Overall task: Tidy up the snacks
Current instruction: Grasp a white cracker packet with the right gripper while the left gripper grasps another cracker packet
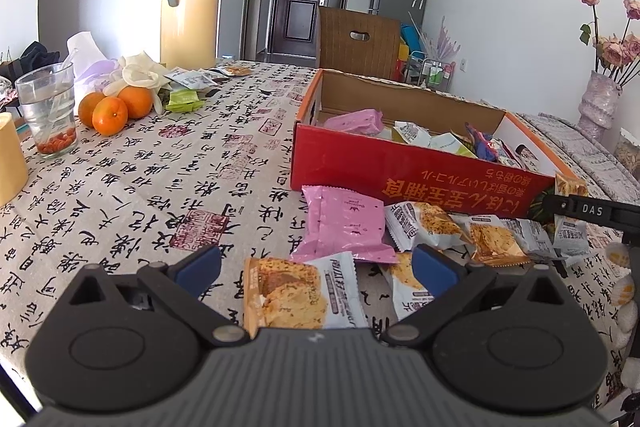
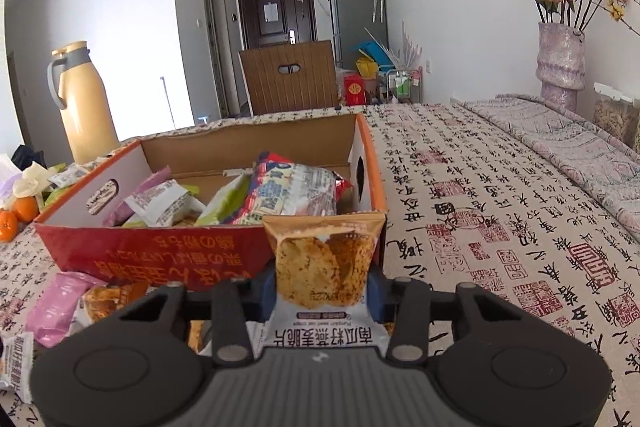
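A yellow thermos jug point(image 1: 190, 7), three oranges point(image 1: 114, 107) and a glass point(image 1: 48, 111) stand far left on the calligraphy tablecloth point(image 1: 160, 167). The red cardboard box point(image 2: 160, 259), half full of packets, sits just ahead of the right gripper point(image 2: 322, 291), whose jaws pinch an upright oat crisp packet point(image 2: 324, 263). The left gripper point(image 1: 316, 267) gapes wide over a loose cracker packet point(image 1: 296, 291), beside a pink packet point(image 1: 344, 227).

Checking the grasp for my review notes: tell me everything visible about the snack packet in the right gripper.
The snack packet is a crinkly foil-like sachet, orange-brown on top with a crisp pictured, white with dark print below. It stands upright, sealed, pinched at its sides by the right gripper, whose blue pads press on it. It sits just before the red cardboard box, near its right corner. Whether it touches the box is unclear.
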`<state>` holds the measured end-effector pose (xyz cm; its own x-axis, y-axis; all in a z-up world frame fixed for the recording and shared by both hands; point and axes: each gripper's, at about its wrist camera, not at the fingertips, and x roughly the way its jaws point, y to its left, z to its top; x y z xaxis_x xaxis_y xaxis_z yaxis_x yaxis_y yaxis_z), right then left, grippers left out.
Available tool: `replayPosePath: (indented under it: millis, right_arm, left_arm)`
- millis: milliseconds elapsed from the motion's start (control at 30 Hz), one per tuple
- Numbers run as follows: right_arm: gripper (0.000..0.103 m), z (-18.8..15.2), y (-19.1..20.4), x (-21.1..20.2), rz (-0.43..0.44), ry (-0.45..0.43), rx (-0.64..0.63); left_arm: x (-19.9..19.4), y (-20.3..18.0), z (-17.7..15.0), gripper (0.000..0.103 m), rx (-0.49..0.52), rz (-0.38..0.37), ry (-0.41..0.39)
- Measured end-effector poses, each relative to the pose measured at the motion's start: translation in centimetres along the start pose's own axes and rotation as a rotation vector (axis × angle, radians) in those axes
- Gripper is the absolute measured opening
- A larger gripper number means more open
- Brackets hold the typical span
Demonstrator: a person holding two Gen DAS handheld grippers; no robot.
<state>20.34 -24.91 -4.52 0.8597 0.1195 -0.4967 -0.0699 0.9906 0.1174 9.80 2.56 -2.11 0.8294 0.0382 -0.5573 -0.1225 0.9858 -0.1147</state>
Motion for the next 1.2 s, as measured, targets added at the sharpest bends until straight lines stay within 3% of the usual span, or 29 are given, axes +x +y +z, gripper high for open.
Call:
replayPosePath:
  millis: [200, 400, 567, 767, 1200]
  right_arm:
    - [0.042, -0.5, 0.1, -2.8, 0.021, -0.053, -0.001]
    - [0.042, -1.8, 0.0, -5.0, 0.042, -0.064, -0.012]
    - [0.042, -3.0, 0.1, -5.6, 0.062, -0.051, -0.018]
    - [0.043, -4.1, 0.5, -5.6, 0.082, -0.027, -0.027]
    - [0.043, -4.6, 0.6, -5.4, 0.095, -0.008, -0.024]
  left_arm:
    - [0.2, 0.2, -0.1, 0.103, 0.030, 0.016, 0.015]
    - [1.5, 0.5, -0.7, 0.103, 0.097, 0.039, 0.080]
    - [2.3, 0.5, -1.2, 0.103, 0.081, 0.023, 0.104]
    - [3.0, 0.5, -1.1, 0.103, 0.041, 0.058, 0.120]
    - [2.7, -0.2, -1.6, 0.070, 0.035, 0.077, 0.101]
